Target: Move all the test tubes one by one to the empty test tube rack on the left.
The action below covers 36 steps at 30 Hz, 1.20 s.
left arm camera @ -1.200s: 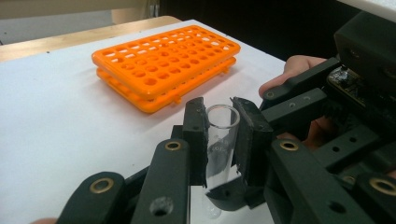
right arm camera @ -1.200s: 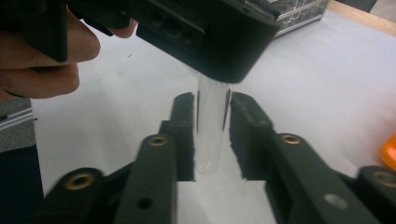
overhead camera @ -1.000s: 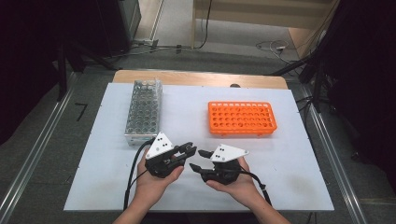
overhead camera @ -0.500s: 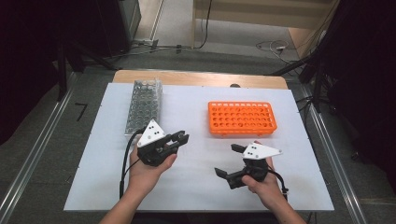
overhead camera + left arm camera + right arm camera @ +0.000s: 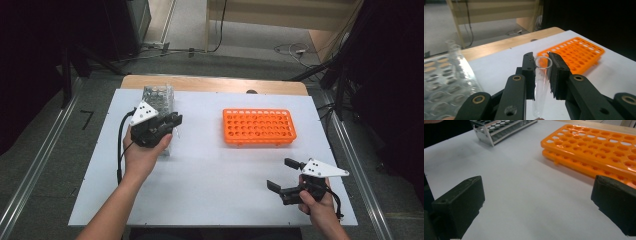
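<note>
A clear glass tube (image 5: pixel 541 82) is held between the jaws of the left gripper (image 5: pixel 172 121), the pads pressed against its sides just below the open rim, as seen in the left gripper view. In the high view this gripper is found at about ten o'clock on the white table (image 5: pixel 210 185), over the near end of the clear rack (image 5: pixel 159 100), which stands along the table's left part. More tubes are seated in that rack (image 5: pixel 444 80) at nine o'clock in the left gripper view.

The right gripper (image 5: pixel 285 175) is seen at about four o'clock on the table, its jaws spread wide with nothing between them; they have just been opening. It is held well apart from the orange rack (image 5: pixel 258 126), which lies at about one o'clock and is seen empty. In the right gripper view, bare table is seen between the two pads (image 5: pixel 461 202), with the orange rack (image 5: pixel 594 147) beyond at one o'clock.
</note>
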Tool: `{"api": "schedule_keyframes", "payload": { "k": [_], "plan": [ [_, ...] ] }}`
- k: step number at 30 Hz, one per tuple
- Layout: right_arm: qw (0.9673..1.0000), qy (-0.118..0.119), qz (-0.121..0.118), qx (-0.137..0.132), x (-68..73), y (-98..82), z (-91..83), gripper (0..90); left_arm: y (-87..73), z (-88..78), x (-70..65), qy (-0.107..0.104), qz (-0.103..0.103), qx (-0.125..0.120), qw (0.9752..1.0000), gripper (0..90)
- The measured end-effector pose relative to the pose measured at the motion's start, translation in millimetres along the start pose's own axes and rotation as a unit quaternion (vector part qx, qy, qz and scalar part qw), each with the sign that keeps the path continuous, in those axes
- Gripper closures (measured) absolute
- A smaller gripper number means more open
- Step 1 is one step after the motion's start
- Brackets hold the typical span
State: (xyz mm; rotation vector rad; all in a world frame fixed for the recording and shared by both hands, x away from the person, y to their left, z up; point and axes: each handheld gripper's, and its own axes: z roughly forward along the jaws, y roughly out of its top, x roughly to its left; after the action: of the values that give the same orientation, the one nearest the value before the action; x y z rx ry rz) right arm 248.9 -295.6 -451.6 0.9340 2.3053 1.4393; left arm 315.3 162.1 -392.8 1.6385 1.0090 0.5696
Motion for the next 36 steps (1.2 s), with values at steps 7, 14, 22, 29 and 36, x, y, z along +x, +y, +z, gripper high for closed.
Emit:
{"api": "schedule_keyframes", "payload": {
  "k": [7,14,22,29,36],
  "plan": [
    [1.0000,-0.003,0.005,0.006,-7.8,-11.9,-11.5,0.0,13.3,18.5,34.0,0.037,-0.016,-0.003,0.9992,75.9],
    [1.0000,-0.004,0.002,0.008,-9.1,-13.2,-11.8,0.0,19.9,37.4,62.4,0.079,-0.021,-0.005,0.9967,75.9],
    [0.9999,-0.003,0.012,0.002,-12.4,-14.7,-15.3,0.0,12.3,54.2,76.7,0.108,-0.024,0.014,0.9938,75.9],
    [0.9999,-0.004,0.011,0.001,-12.8,-15.0,-15.4,0.0,2.2,70.4,74.3,0.121,-0.019,0.056,0.9909,75.8],
    [0.9998,-0.010,0.017,-0.002,-15.7,-15.8,-17.6,0.0,-1.7,72.1,75.1,0.110,-0.036,0.074,0.9905,69.1]
  ]
}}
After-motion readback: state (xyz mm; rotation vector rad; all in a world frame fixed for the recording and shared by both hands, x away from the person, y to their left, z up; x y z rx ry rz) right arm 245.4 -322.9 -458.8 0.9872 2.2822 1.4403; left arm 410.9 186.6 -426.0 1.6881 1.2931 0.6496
